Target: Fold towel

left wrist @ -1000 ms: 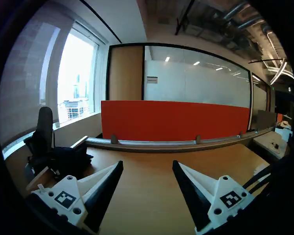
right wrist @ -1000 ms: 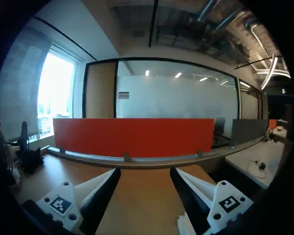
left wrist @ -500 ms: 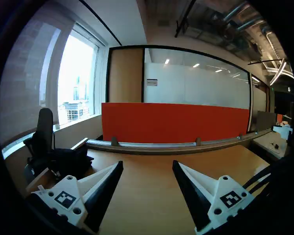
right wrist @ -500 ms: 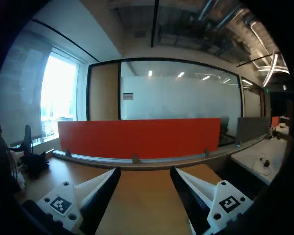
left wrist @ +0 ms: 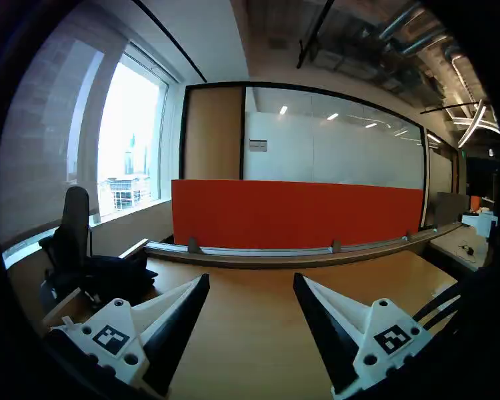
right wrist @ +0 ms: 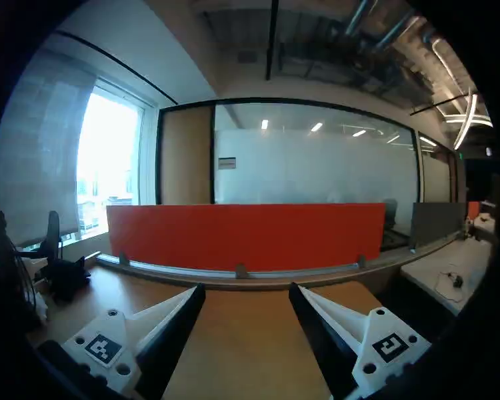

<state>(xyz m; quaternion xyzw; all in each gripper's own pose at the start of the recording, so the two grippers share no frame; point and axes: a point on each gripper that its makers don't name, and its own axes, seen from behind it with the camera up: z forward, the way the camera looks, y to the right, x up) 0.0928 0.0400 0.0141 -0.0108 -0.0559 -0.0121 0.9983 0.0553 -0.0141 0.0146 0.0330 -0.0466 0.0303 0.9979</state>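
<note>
Over the desk, the left gripper is hovering w/ jaws spread wide, gripping nothing. To its left a black bag is sitting on the desk beside a chair. An orange divider is running along the far edge. The right gripper is also hanging over the desk, jaws wide apart & empty, pointing at the divider. A white desk is showing off to its right.
</note>
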